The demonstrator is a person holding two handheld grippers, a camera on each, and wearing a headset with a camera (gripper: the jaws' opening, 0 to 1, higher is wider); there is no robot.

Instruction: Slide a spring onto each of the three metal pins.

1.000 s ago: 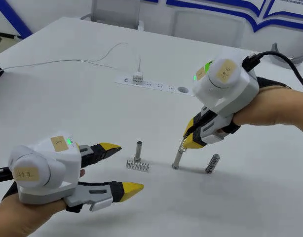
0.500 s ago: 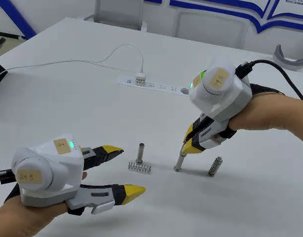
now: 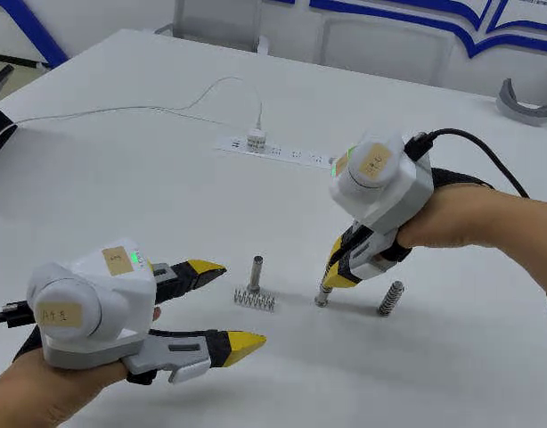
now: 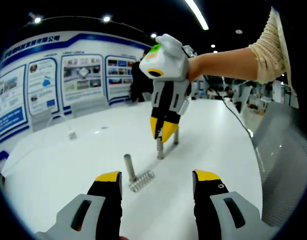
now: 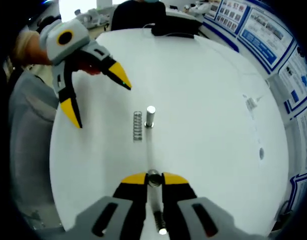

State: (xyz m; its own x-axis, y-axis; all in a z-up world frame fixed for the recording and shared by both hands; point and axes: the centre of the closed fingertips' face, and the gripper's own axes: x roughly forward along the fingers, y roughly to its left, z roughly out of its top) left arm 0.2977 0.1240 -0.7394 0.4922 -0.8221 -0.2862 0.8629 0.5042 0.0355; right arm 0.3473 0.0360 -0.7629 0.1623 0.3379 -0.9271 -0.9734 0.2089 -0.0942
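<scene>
Three metal pins stand on the white table [image 3: 122,196]. The left pin [image 3: 255,272] [image 4: 128,167] [image 5: 150,116] is bare, and a loose spring [image 3: 254,300] [image 4: 142,181] [image 5: 137,125] lies at its foot. My right gripper [image 3: 340,272] [image 4: 163,129] [image 5: 154,179] points down over the middle pin [image 3: 322,295] [image 4: 160,149], shut on a spring around it. The right pin [image 3: 390,298] [image 4: 176,136] wears a spring. My left gripper [image 3: 227,303] [image 4: 157,176] [image 5: 101,102] hovers open, low at the left, its tips aimed at the bare pin.
A white power strip [image 3: 278,152] with a plug and cable [image 3: 256,136] lies across the far side of the table. A grey curved object [image 3: 527,102] rests at the far right. Chairs stand beyond the far edge.
My right gripper has come down along the middle pin, carrying the spring lower. The left gripper has stayed put and open. The head camera has shifted slightly.
</scene>
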